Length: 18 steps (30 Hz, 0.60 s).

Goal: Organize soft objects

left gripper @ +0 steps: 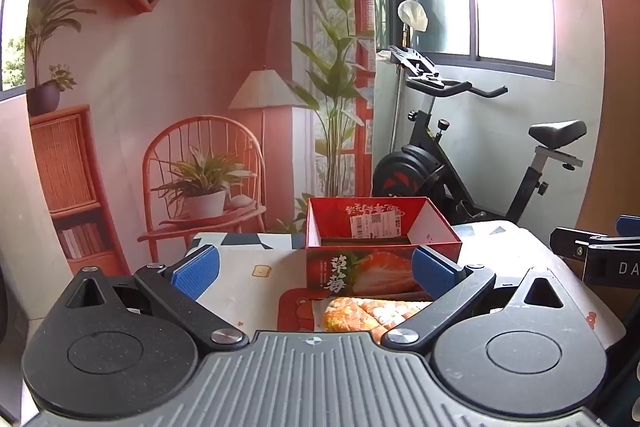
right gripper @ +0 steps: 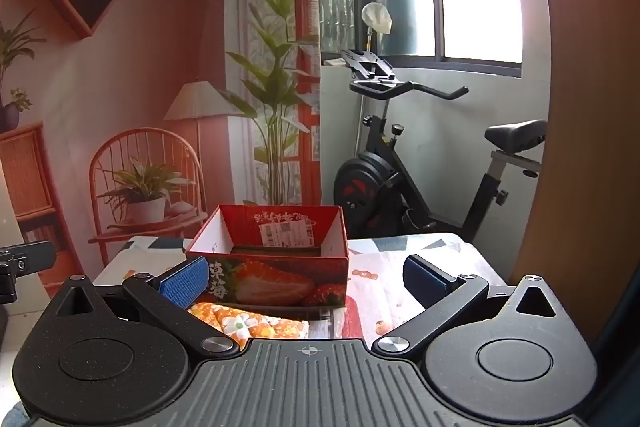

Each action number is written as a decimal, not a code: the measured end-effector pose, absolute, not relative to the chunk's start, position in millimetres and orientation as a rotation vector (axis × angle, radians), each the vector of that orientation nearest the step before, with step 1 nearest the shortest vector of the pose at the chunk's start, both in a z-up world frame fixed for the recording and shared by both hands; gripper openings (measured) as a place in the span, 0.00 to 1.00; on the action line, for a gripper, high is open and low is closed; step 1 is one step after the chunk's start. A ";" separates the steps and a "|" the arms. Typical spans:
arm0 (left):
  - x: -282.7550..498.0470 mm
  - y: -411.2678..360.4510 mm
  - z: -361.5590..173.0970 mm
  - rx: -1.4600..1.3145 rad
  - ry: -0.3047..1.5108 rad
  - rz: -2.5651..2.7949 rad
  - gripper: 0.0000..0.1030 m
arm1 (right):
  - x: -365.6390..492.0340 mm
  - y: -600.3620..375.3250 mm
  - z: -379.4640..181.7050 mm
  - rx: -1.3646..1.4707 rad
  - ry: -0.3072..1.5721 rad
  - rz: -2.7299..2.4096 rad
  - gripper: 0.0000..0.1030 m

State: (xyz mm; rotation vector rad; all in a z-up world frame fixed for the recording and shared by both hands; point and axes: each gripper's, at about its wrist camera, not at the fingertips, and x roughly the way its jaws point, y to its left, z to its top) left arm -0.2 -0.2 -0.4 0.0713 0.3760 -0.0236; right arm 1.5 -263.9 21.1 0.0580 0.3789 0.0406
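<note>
So the soft orange floral cloth [left gripper: 370,315] is lying folded on the counter [left gripper: 248,267], right up against the near side of the red strawberry box [left gripper: 380,247], which looks empty. My left hand-held gripper [left gripper: 316,267] is spread wide above the cloth, nothing in it. Right hand-held gripper [right gripper: 304,277] is just as wide open and empty, with the cloth off toward its left finger. My worry: pinch only the top layer and it unfolds, or I shove the light box away.
</note>
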 end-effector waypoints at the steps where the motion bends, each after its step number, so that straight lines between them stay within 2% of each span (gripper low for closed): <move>1: -0.2 -0.9 -0.8 0.073 0.378 -0.024 1.00 | 0.9 -263.9 20.8 0.059 0.368 0.041 1.00; 18: -3.2 -0.6 -2.0 0.060 0.366 0.012 1.00 | 2.1 -264.8 20.7 0.058 0.389 0.036 1.00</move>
